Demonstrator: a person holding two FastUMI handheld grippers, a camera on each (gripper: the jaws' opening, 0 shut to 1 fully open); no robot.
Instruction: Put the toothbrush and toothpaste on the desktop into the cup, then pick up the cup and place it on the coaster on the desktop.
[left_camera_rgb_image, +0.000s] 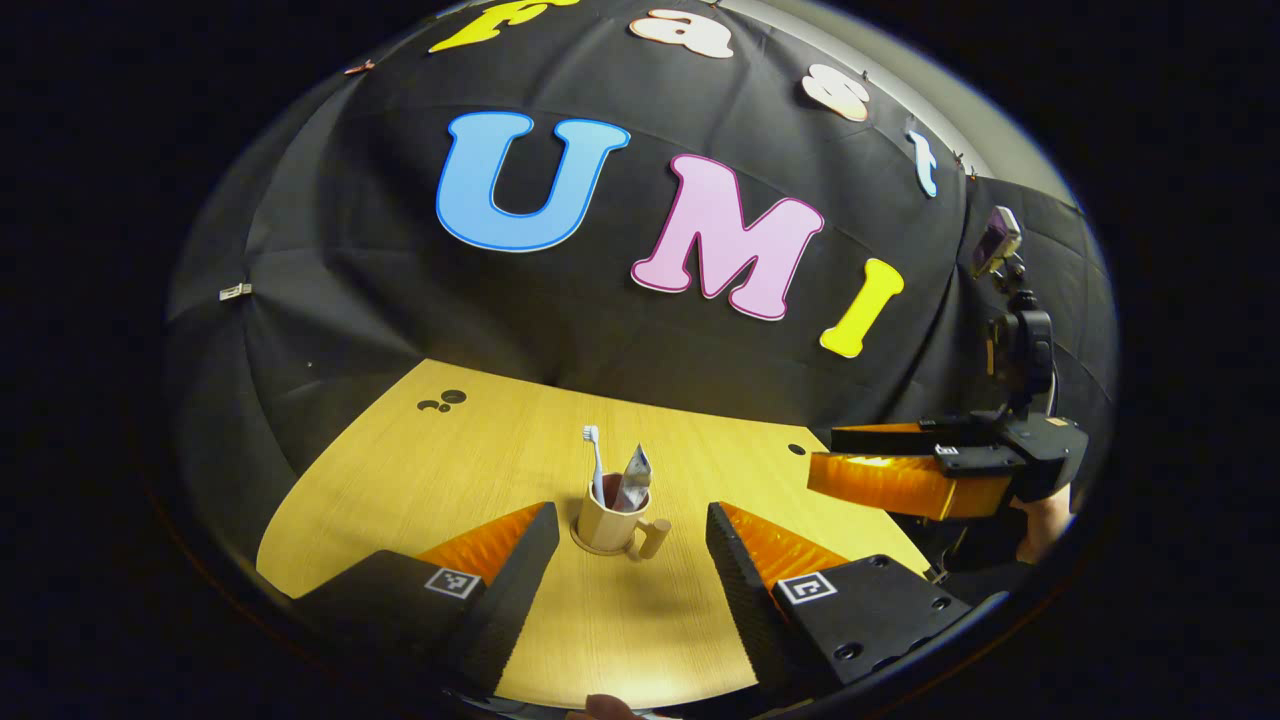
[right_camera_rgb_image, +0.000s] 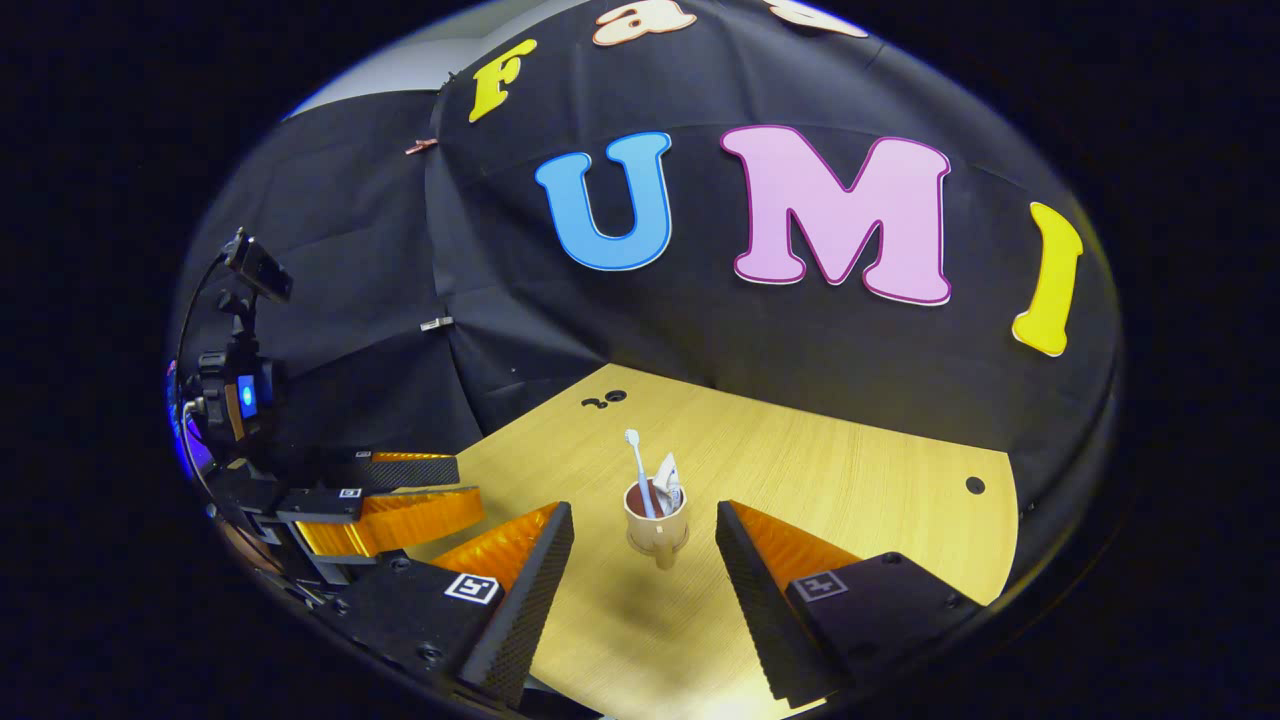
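Now the cup (left_camera_rgb_image: 607, 522), upright on its coaster (left_camera_rgb_image: 600, 546) with toothbrush (left_camera_rgb_image: 594, 460) and toothpaste (left_camera_rgb_image: 634, 478) inside, stands dead ahead between my two spread, empty hand-held grippers (left_camera_rgb_image: 630, 560) (right_camera_rgb_image: 645, 565), about equally near.

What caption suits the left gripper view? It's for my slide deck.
Left gripper open before the cup on its coaster, toothbrush and toothpaste inside.

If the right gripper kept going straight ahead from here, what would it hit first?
Most likely the cup, which holds the toothbrush and toothpaste. It stands ahead of the open right gripper, roughly centred between its fingers, though depth is unclear.
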